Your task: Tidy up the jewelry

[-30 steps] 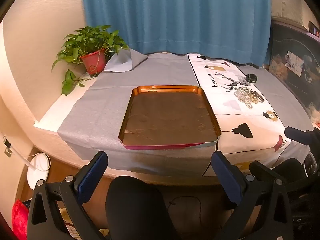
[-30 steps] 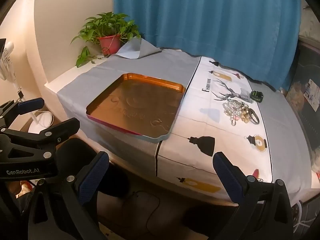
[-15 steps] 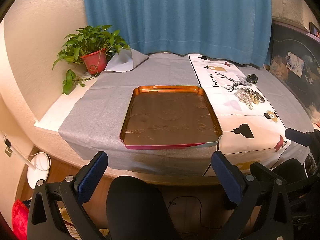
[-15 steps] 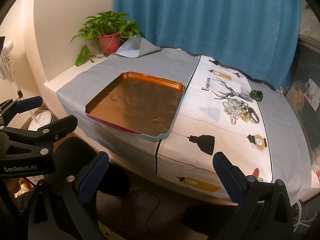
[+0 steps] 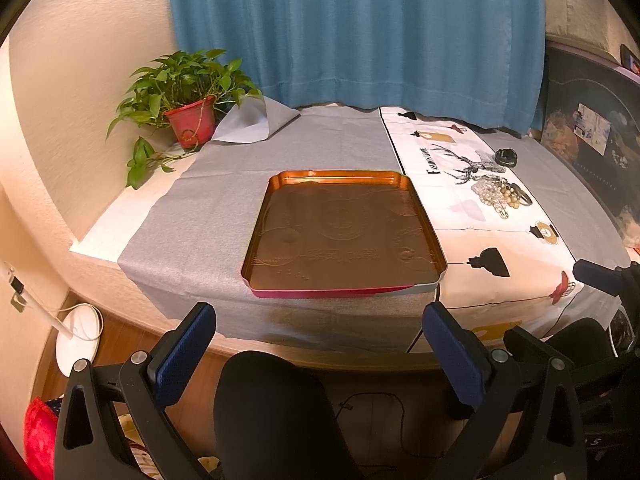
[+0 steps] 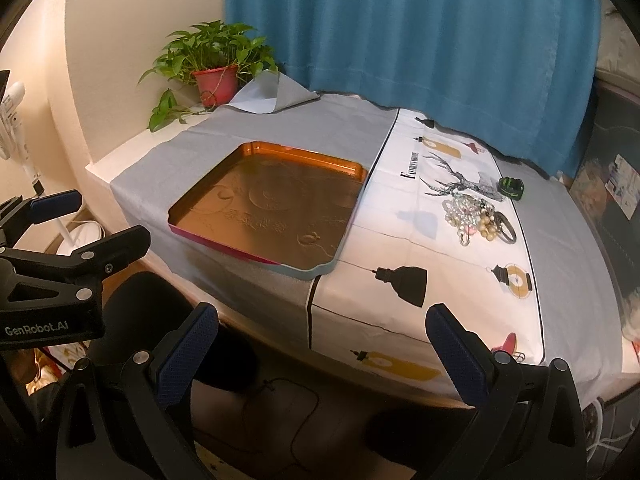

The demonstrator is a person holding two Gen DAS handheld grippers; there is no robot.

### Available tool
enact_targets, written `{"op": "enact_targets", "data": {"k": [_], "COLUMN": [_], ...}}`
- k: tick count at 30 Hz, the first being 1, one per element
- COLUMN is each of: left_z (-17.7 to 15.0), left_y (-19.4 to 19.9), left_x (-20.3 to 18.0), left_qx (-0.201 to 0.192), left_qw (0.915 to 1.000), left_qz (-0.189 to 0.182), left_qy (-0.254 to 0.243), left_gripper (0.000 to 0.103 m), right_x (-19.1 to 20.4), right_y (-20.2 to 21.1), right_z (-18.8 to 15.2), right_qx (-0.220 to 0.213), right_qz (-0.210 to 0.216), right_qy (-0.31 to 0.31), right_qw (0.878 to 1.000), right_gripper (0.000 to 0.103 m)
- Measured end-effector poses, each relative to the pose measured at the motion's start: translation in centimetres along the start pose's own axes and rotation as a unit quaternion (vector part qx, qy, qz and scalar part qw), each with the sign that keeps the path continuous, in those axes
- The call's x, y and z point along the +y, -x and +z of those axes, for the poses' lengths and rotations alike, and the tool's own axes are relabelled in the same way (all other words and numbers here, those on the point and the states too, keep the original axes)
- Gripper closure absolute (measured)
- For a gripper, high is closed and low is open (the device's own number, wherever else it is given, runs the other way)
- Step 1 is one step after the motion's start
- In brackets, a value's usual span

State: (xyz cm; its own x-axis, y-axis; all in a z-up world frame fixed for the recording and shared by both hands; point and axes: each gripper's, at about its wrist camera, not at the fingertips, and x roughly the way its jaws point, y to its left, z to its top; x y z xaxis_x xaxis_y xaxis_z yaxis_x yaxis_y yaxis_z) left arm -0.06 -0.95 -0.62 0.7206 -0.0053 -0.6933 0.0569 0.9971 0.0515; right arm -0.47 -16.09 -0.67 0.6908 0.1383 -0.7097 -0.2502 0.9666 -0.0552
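An empty orange metal tray (image 5: 400, 178) (image 6: 256, 148) lies on the grey cloth in the middle of the table. A pile of jewelry (image 5: 498, 196) (image 6: 474, 218), clear and cream beads with a dark bangle, lies on the white printed cloth to the tray's right. My left gripper (image 5: 318, 344) is open and empty, held off the table's front edge before the tray. My right gripper (image 6: 322, 346) is open and empty, off the front edge, well short of the jewelry. The left gripper also shows at the left of the right wrist view (image 6: 60, 240).
A potted plant (image 5: 188, 116) (image 6: 214, 80) stands at the back left corner. A small dark round object (image 5: 506, 157) (image 6: 511, 188) lies behind the jewelry. A blue curtain (image 5: 352, 32) hangs behind the table. A black chair back (image 5: 272, 412) is below the front edge.
Both grippers have drifted slightly towards the table, and the view has shifted a little. Nothing on the table has moved.
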Motion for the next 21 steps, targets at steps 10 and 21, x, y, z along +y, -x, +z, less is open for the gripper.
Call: {"op": "enact_targets", "data": {"k": [10, 21], "left_z": [-0.11, -0.09], "left_y": [-0.20, 0.22], "left_x": [0.57, 0.40], "left_qx": [0.001, 0.001], "left_qw": [1.0000, 1.0000], "left_qz": [-0.004, -0.005], "left_qy": [0.001, -0.003], "left_gripper": [0.000, 0.000], "right_x": [-0.01, -0.03], "right_y": [-0.02, -0.11], "right_z": [-0.05, -0.24], "right_qx": [0.001, 0.002], "right_qz": [0.000, 0.000], "right_qy": [0.001, 0.001], "right_qw": [1.000, 1.000], "right_gripper": [0.000, 0.000]}}
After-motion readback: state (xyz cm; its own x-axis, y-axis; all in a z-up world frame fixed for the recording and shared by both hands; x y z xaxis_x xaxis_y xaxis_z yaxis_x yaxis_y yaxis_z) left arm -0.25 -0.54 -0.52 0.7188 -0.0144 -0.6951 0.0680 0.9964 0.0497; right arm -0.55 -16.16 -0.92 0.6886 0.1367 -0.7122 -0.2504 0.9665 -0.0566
